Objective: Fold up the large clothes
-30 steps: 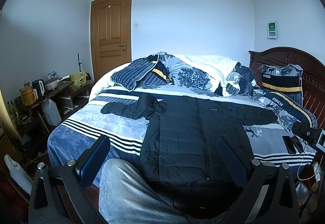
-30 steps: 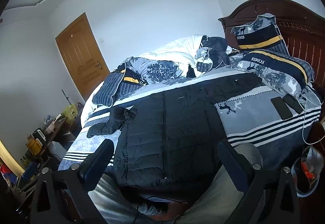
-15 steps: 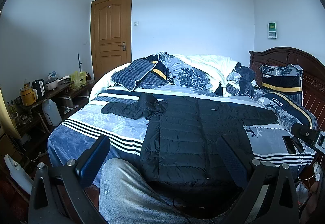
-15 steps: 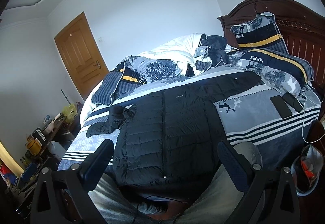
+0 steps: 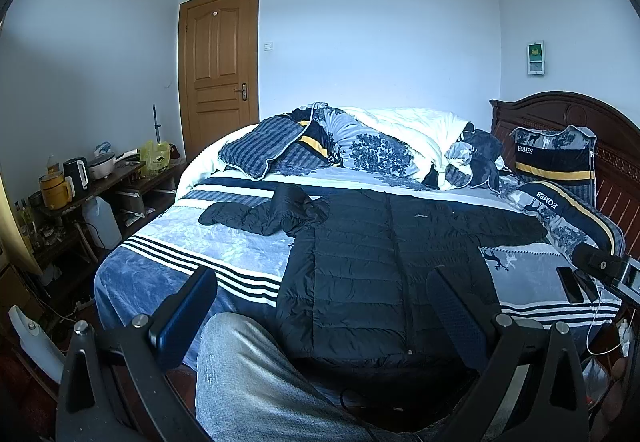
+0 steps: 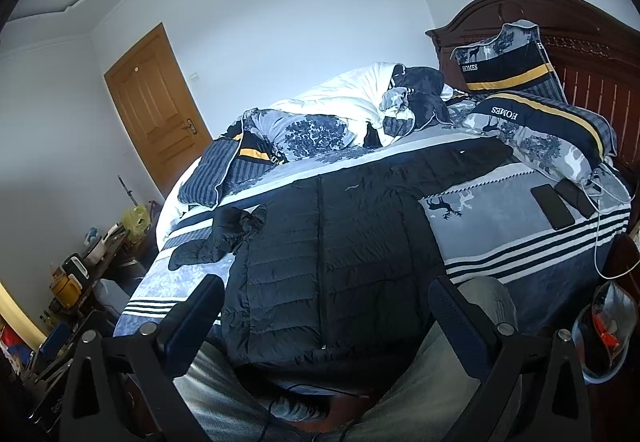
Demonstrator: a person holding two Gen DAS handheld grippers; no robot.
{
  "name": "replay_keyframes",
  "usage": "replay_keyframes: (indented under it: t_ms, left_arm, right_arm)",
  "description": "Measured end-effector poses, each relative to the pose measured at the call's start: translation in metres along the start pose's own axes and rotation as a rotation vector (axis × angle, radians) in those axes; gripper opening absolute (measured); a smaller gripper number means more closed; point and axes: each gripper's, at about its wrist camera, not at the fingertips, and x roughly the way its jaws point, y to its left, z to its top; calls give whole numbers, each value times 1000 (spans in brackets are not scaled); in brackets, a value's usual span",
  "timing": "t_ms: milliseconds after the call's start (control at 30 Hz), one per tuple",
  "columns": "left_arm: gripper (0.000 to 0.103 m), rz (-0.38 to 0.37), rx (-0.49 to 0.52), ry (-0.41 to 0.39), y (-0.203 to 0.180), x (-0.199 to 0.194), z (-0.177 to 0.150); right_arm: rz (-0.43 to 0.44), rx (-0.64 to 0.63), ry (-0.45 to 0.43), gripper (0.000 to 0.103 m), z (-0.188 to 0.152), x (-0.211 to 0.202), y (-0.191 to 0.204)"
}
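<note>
The word "HOMES" is on the pillow standing up [image 5: 552, 157] against the bed's far right end. The same word, upside down, is on the pillow lying flat [image 5: 560, 209] just in front of it.

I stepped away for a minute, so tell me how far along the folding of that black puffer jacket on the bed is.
Barely started. Done: the black puffer jacket lies spread front-up on the bed, one sleeve stretched toward the pillows, the other bunched. In hand: nothing; the left gripper and right gripper are both open, short of the hem. Left: every fold, sleeves first.
</note>
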Motion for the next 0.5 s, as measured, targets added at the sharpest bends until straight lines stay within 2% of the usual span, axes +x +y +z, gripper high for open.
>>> replay_keyframes:
  t_ms: [500]
  left_arm:
    - [103,4,-3,8,1,3,0]
  right_arm:
    - [-2,11,5,103,-2,2,-2]
